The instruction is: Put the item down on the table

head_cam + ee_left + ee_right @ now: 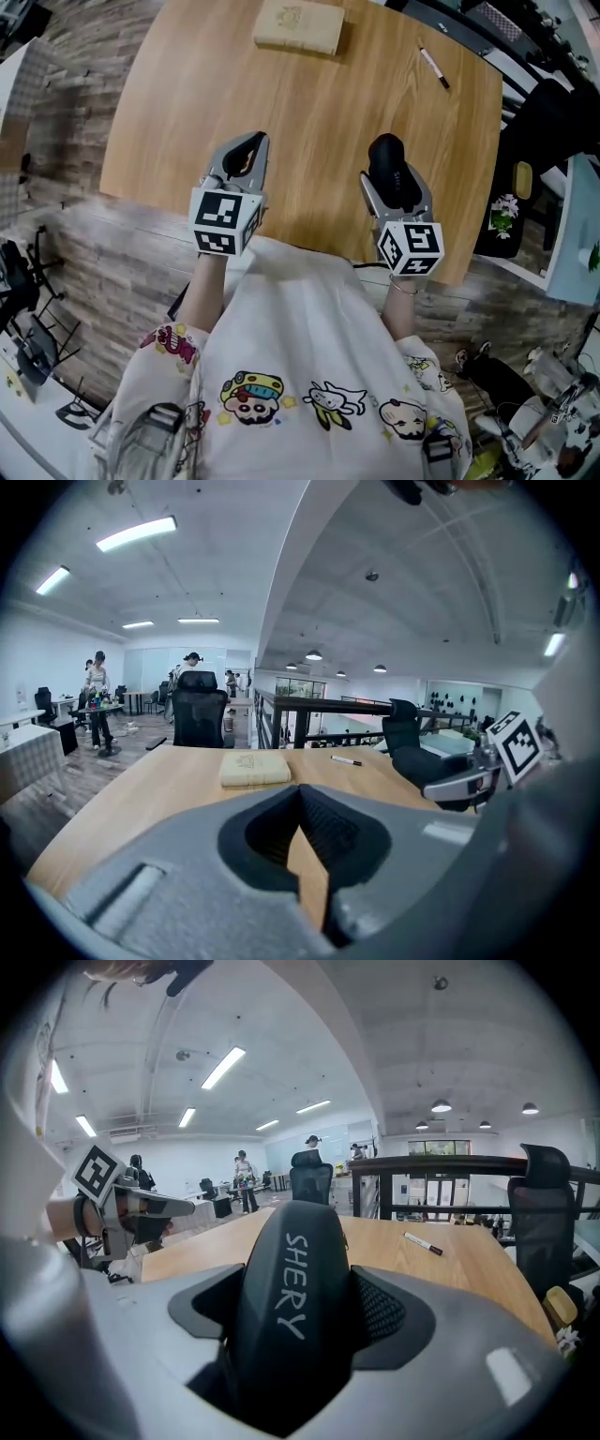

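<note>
Black case (292, 1279) | clamped in right tongs (300, 1309) (lower end hidden) | left tongs (302, 803) together

The light wooden table (309, 112) with rounded corners carries a flat tan rectangular block (298, 26) at its far edge. A black-and-white marker pen (434, 67) lies to the right of it. By the near edge, the left gripper (246, 150) has its jaws together and empty. The right gripper (395, 187) clamps a black oblong moulded item (386, 157).

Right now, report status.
Left gripper shut, empty. Right gripper shut on black case, over the table, near edge. Beige book, marker far across, out of the way.
</note>
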